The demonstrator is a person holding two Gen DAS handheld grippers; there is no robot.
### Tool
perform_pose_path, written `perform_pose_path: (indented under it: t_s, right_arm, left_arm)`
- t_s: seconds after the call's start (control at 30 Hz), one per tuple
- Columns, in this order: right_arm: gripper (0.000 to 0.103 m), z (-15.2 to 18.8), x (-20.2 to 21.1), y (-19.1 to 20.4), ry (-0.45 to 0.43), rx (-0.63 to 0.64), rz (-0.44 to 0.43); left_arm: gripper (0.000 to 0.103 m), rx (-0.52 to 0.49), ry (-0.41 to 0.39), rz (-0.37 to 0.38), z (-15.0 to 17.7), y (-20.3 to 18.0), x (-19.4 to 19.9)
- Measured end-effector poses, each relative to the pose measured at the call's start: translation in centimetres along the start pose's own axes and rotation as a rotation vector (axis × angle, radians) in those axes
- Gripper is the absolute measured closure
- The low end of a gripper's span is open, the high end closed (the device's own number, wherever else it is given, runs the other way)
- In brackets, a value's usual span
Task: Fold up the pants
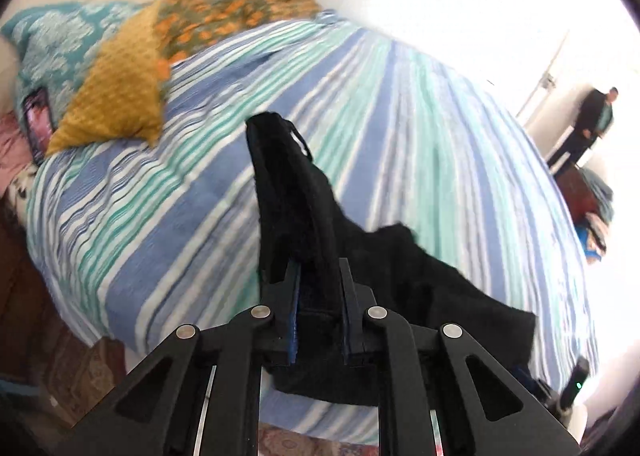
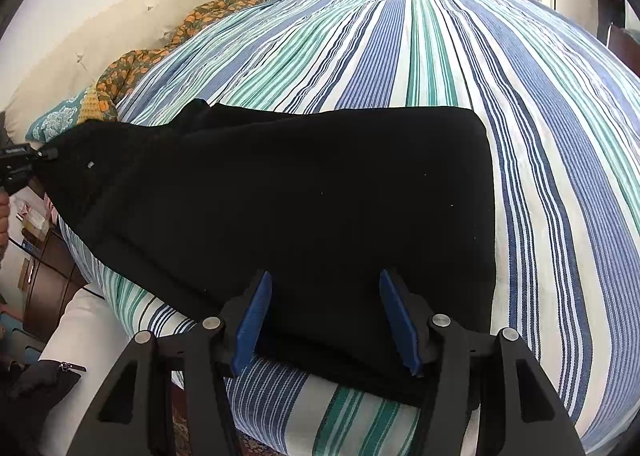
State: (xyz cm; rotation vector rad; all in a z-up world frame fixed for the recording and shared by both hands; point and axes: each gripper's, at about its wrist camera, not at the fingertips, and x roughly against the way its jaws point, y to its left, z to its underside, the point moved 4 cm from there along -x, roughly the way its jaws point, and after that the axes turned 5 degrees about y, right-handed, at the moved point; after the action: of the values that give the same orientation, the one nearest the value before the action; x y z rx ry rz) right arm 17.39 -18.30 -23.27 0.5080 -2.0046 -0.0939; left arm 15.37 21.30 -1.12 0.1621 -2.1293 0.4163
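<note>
The left gripper (image 1: 318,268) is angled down, clamped on black pants (image 2: 280,196); the right gripper (image 2: 324,280) (jaws spread) is held just above them.

Striped bedspread (image 2: 460,56) beyond the black pants (image 2: 300,196) lies open; pillows (image 1: 116,96) crowd the headboard end.

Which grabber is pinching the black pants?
The left gripper: its jaws are clamped on the black pants. The right gripper hangs open above them.
</note>
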Motion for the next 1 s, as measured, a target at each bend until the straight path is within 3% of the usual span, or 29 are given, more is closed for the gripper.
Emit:
perform_pose_path:
  t_s: [0.1,0.2,0.3,0.37,0.4,0.43,0.5,0.57,0.63,0.7,0.73,0.8,0.87,0.9,0.93,1.0]
  right_arm:
    - [0.044,-0.1,0.1,0.0,-0.002,-0.004,-0.004]
    - [0.045,-0.5,1.5,-0.3,-0.019,-0.056,-0.04]
    - [0.044,-0.7,4.0,-1.4,-0.092,-0.133,-0.089]
    - [0.044,-0.5,5.3,-2.6,-0.123,-0.157,-0.038]
    - [0.044,-0.3,5.8,-3.3,-0.129,-0.167,-0.016]
    - [0.044,0.0,6.2,-4.0,-0.132,-0.175,-0.003]
    - [0.044,0.6,7.0,-5.2,-0.138,-0.188,0.02]
    - [0.044,1.1,7.8,-6.0,-0.158,-0.194,0.03]
    - [0.044,1.0,8.5,-6.4,-0.189,-0.204,0.011]
    - [0.044,0.1,8.9,-5.8,-0.223,-0.186,-0.038]
    - [0.044,-0.5,9.0,-5.1,-0.229,-0.165,-0.072]
    - [0.044,-1.7,8.2,-3.1,-0.196,-0.124,-0.189]
    - [0.044,-2.6,7.0,-1.4,-0.139,-0.123,-0.341]
    - [0.044,-2.9,6.0,-0.9,-0.099,-0.139,-0.416]
    - [0.044,-3.2,4.9,-0.4,-0.041,-0.165,-0.481]
    - [0.044,-3.8,2.6,0.2,0.062,-0.229,-0.583]
  left_arm:
    - [0.09,-0.19,0.024,0.116,1.8,-9.1,0.1]
    - [0.091,-0.348,0.099,0.205,5.4,-17.6,-3.0]
    - [0.084,-0.457,0.263,0.227,10.2,-23.0,-9.5]
    - [0.084,-0.486,0.381,0.223,12.9,-24.5,-13.1]
    - [0.084,-0.505,0.403,0.193,13.8,-25.0,-13.9]
    - [0.084,-0.514,0.398,0.183,14.1,-25.1,-13.6]
    - [0.076,-0.517,0.359,0.237,13.5,-24.7,-11.4]
    - [0.048,-0.513,0.273,0.269,11.8,-23.4,-8.0]
    - [0.035,-0.495,0.15,0.24,9.4,-21.1,-5.1]
    - [0.033,-0.452,0.059,0.153,6.7,-18.6,-4.1]
    - [0.034,-0.43,0.047,0.111,5.9,-17.2,-4.4]
    - [0.051,-0.37,0.07,0.029,4.8,-14.1,-7.1]
    - [0.099,-0.354,0.181,-0.019,5.8,-11.8,-11.1]
    - [0.101,-0.369,0.244,-0.021,7.1,-11.5,-13.1]
    - [0.1,-0.392,0.259,-0.022,8.5,-11.8,-14.3]
    - [0.1,-0.417,0.219,-0.029,9.9,-12.2,-14.5]
